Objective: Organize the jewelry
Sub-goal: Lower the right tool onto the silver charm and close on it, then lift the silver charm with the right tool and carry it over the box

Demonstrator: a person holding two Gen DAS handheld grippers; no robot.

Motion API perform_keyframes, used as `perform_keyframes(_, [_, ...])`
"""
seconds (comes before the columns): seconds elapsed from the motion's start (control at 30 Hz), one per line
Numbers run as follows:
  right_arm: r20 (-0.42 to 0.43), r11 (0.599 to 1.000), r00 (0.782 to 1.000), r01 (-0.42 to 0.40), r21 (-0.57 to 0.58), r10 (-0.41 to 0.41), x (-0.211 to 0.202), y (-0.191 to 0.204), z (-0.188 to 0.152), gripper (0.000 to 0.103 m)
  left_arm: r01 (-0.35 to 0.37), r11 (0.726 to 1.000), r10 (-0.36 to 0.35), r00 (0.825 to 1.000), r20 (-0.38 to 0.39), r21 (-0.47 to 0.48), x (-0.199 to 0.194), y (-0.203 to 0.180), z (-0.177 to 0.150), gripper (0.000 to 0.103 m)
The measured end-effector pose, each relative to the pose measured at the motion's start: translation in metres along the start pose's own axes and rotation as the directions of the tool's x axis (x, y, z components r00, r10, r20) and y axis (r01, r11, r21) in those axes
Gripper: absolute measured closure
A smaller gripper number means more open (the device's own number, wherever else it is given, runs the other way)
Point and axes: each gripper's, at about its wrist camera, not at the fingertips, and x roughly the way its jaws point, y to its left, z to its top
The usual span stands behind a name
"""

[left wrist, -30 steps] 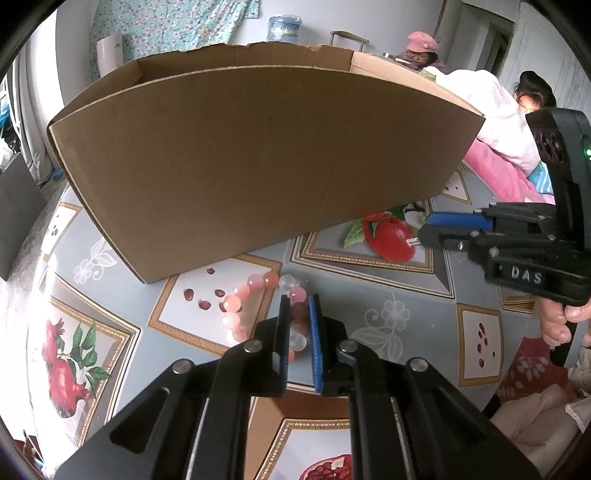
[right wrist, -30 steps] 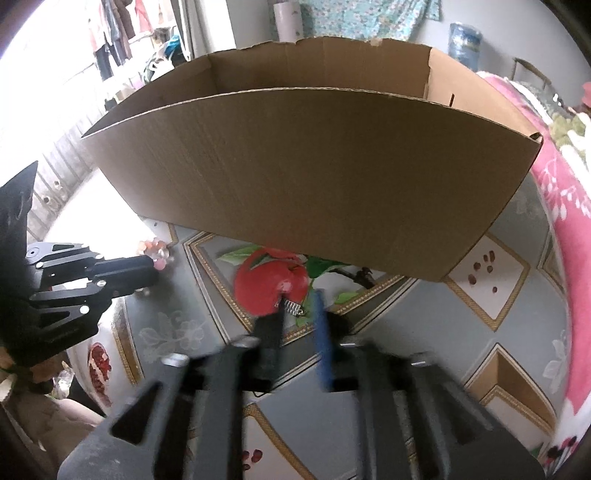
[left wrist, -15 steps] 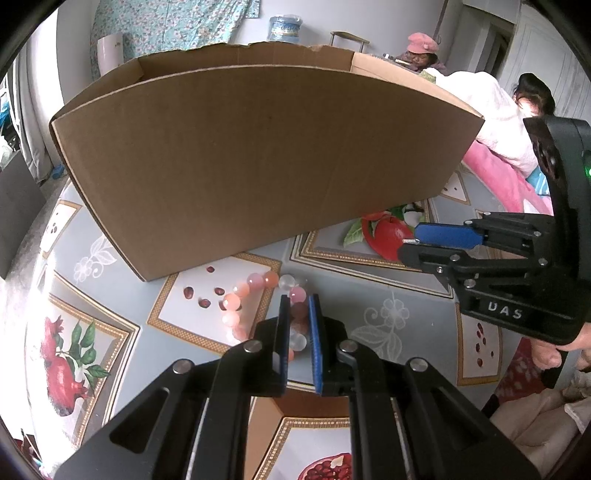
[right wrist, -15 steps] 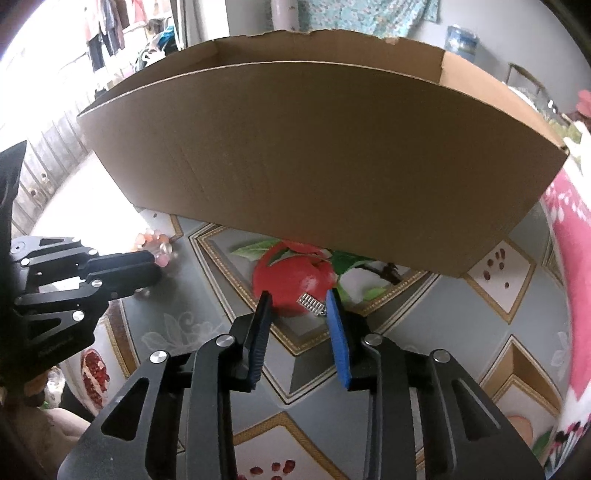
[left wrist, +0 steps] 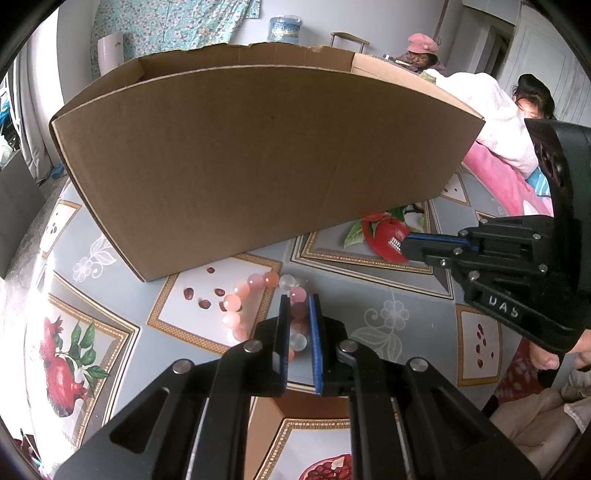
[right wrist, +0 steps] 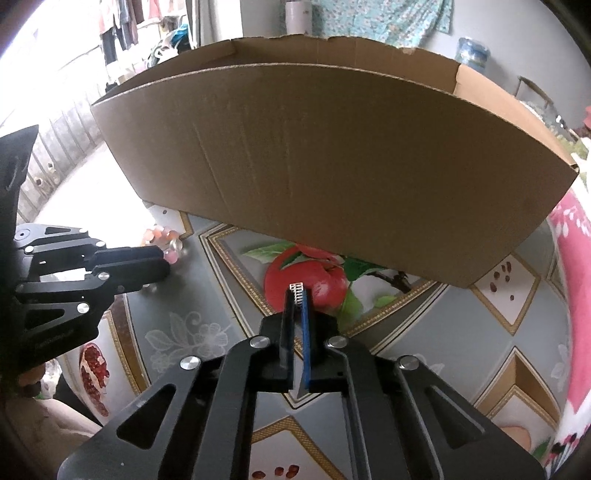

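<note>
A pink and white bead bracelet (left wrist: 255,295) lies on the patterned tablecloth in front of a large cardboard box (left wrist: 258,155). My left gripper (left wrist: 297,306) is shut on the bracelet's near side; it also shows in the right wrist view (right wrist: 162,258) with the beads (right wrist: 164,240) at its tip. My right gripper (right wrist: 297,295) is shut on a small silver ring-like piece (right wrist: 296,291) over the red apple print. In the left wrist view the right gripper (left wrist: 404,245) holds that silver piece (left wrist: 395,244) near the box's front wall (right wrist: 332,155).
The box stands close behind both grippers, its open top above them. The tablecloth (left wrist: 399,317) spreads left and right of the grippers. Two people (left wrist: 532,99) and pink bedding (left wrist: 495,177) are at the far right. A water bottle (left wrist: 284,26) stands behind the box.
My right gripper has closed on the small silver piece, having been open around it half a second ago. My left gripper has stayed shut on the bracelet, hardly moving.
</note>
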Motion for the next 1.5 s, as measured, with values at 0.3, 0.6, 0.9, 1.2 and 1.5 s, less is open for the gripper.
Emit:
perform_keyframes(0.3, [0.031, 0.999, 0.999, -0.043, 0.031, 0.042, -0.010, -0.022, -0.003, 0.103, -0.011, 1.000, 0.011, 1.000, 0.016, 0.008, -0.001, 0.001, 0.000, 0.094])
perform_keyframes(0.6, [0.016, 0.995, 0.996, -0.093, 0.018, 0.093, -0.015, -0.028, 0.003, 0.090, -0.010, 1.000, 0.010, 1.000, 0.019, 0.006, -0.001, 0.002, -0.001, 0.094])
perform_keyframes(0.9, [-0.057, 0.990, 0.997, -0.066, -0.121, 0.060, 0.006, -0.016, 0.017, 0.089, -0.011, 1.000, 0.011, 1.000, 0.020, 0.007, 0.000, 0.002, -0.001, 0.094])
perform_keyframes(1.2, [-0.077, 0.989, 0.995, -0.067, -0.135, 0.057, 0.008, -0.015, 0.023, 0.101, -0.003, 1.000, 0.003, 1.000, 0.030, 0.006, -0.002, 0.003, -0.003, 0.094])
perform_keyframes(1.5, [-0.015, 0.994, 0.997, -0.080, -0.073, 0.079, -0.025, -0.029, 0.021, 0.101, 0.015, 1.000, -0.014, 0.997, 0.080, -0.011, -0.024, 0.008, -0.003, 0.094])
